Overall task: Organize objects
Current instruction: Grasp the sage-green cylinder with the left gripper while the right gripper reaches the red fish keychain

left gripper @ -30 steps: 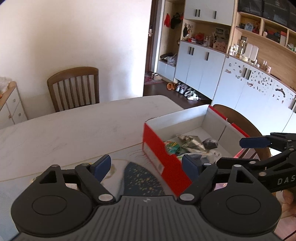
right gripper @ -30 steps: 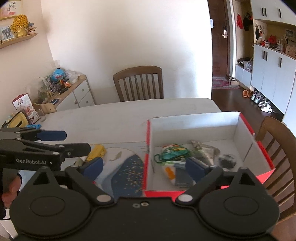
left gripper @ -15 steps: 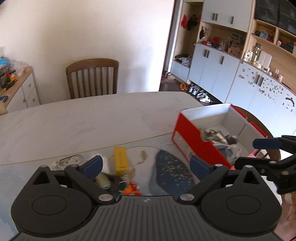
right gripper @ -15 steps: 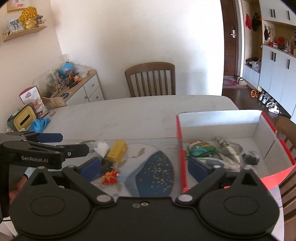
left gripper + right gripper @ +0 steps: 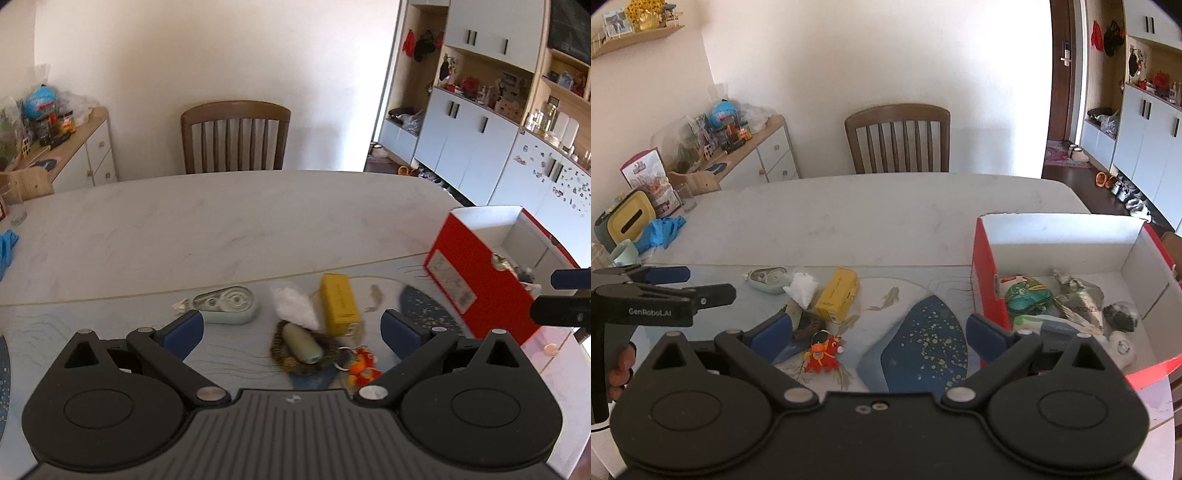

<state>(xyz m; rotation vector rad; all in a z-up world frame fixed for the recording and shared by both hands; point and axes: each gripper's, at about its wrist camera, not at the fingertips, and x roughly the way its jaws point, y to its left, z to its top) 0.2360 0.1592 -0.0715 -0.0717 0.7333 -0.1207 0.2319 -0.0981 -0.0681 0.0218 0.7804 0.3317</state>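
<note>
My left gripper (image 5: 291,328) hangs open and empty over a small pile on the printed mat (image 5: 916,332). The pile holds a brown ring with a green cylinder (image 5: 299,343), a white tissue wad (image 5: 293,306), a yellow box (image 5: 338,304), a correction-tape dispenser (image 5: 225,304) and a red toy (image 5: 823,350). My right gripper (image 5: 879,334) is open too, low over the mat between the pile and the red box (image 5: 982,266). The box contains a green packet (image 5: 1028,295), a silver wrapper (image 5: 1075,295) and a dark lump (image 5: 1123,314).
A wooden chair (image 5: 897,136) stands at the table's far side. On the table's left end lie a blue glove (image 5: 663,230), a cup (image 5: 622,251) and a yellow tissue holder (image 5: 626,218). A cluttered sideboard (image 5: 753,151) is against the left wall, and cabinets (image 5: 472,147) line the right.
Both grippers swung left and dipped, so the red box slid to the right of each view. The pile of small items came under the left gripper, whose jaws spread wider.
</note>
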